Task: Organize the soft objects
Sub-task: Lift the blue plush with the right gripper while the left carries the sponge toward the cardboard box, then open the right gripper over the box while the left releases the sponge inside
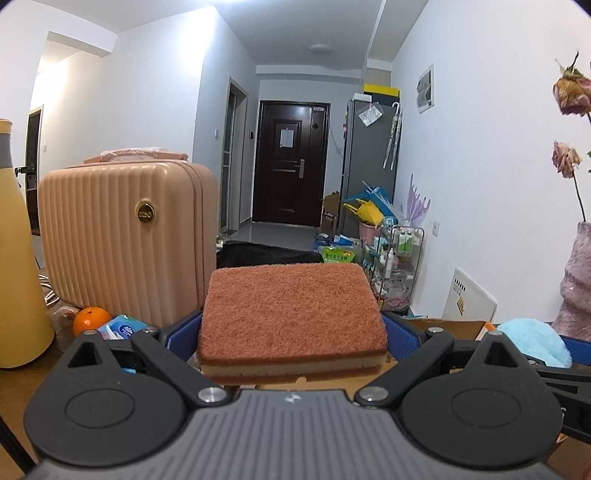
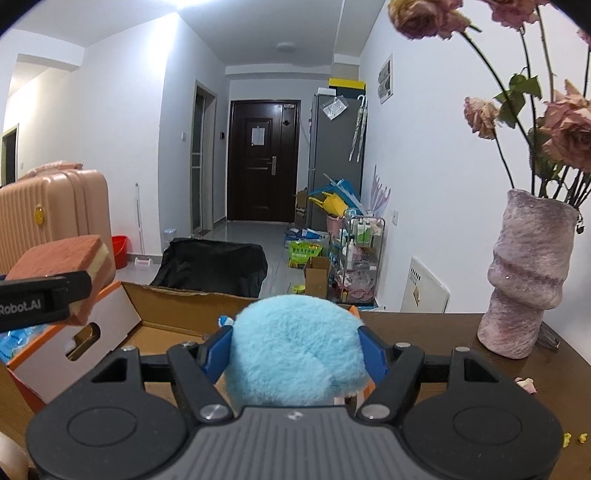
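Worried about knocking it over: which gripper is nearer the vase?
Right. The right gripper is just left of the vase; the left gripper is farther left.

room evenly lit, cool white; brightest patch blown out on the ceiling [image 2: 192,7] at upper left in both views. soft, weak shadows. strong fisheye bending of walls and door frames near the edges, dark corner vignette. near gripper bodies slightly soft; far hallway reasonably sharp. no motion blur.
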